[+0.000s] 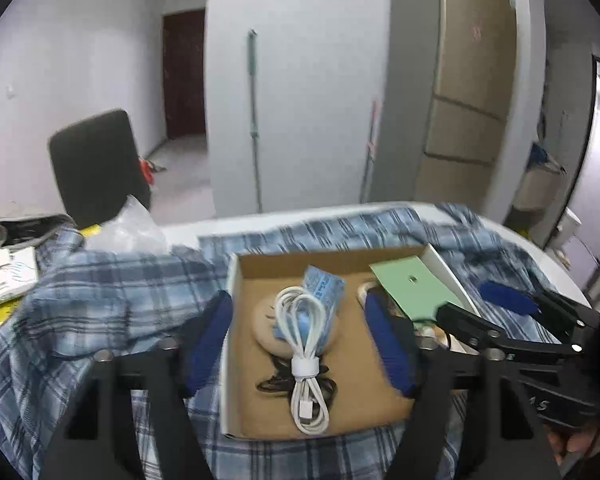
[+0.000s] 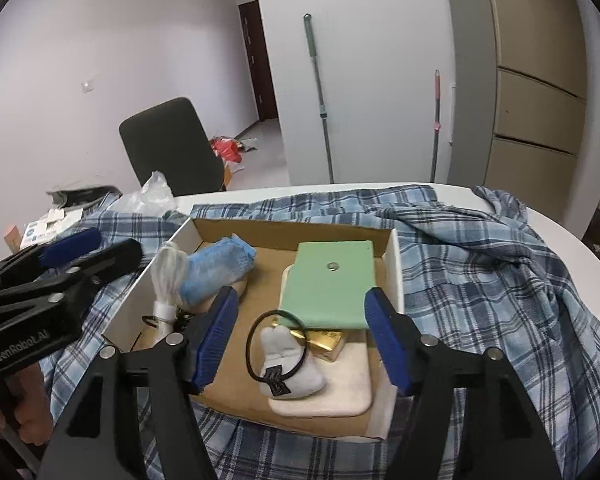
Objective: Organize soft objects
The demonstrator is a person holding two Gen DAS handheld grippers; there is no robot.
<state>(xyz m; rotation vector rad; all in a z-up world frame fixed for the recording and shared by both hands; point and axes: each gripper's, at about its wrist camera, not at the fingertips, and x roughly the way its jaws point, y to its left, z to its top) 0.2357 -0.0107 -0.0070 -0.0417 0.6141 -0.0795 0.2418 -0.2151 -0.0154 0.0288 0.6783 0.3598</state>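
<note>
Left wrist, coiled cable (image 1: 306, 354) lengthwise in box (image 1: 232, 280) (plug nearest)

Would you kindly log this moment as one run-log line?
left gripper: open over white cable | right gripper: open over plush charm | cardboard box: on plaid shirt

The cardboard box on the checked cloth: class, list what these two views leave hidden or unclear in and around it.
- Black item under the white cable, left wrist view: mostly covered by the cable, unidentifiable.
- Beige pad, right wrist view: its far part is hidden beneath the green sheet.
- Gold item, right wrist view: partly under the sheet and the grey plush.
- Cardboard box near wall, left wrist view: hidden behind the left tongs.
</note>
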